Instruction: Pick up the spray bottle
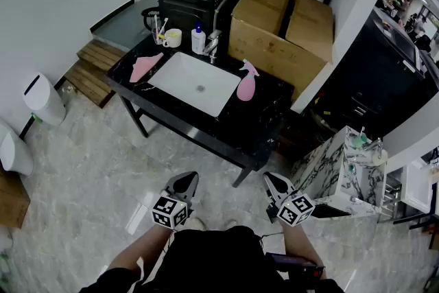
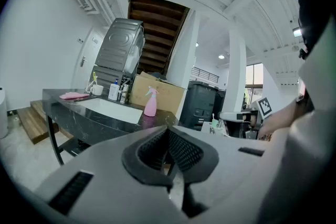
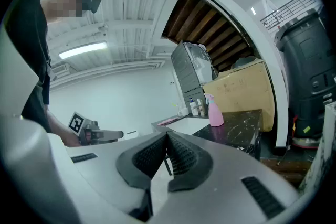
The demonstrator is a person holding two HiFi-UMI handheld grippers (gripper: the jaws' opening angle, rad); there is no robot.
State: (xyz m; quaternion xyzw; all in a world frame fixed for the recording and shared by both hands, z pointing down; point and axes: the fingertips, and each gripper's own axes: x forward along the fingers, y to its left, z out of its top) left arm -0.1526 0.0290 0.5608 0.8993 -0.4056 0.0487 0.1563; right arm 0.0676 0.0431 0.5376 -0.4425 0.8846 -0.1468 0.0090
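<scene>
The pink spray bottle (image 1: 246, 84) stands upright on the black counter (image 1: 260, 127), just right of the white basin (image 1: 194, 82). It also shows far off in the left gripper view as the spray bottle (image 2: 151, 102) and in the right gripper view as the spray bottle (image 3: 214, 112). My left gripper (image 1: 186, 179) and right gripper (image 1: 273, 179) hang side by side low in the head view, over the floor and well short of the table. The jaws of both are shut with nothing between them, tips together on the left gripper (image 2: 169, 131) and the right gripper (image 3: 168, 137).
A large cardboard box (image 1: 281, 31) sits behind the bottle. A pink cloth (image 1: 145, 68), a cup (image 1: 172, 38), a soap bottle (image 1: 198, 40) and a faucet (image 1: 212, 44) ring the basin. A marble stand (image 1: 343, 168) is at the right, a white bin (image 1: 42, 98) at the left.
</scene>
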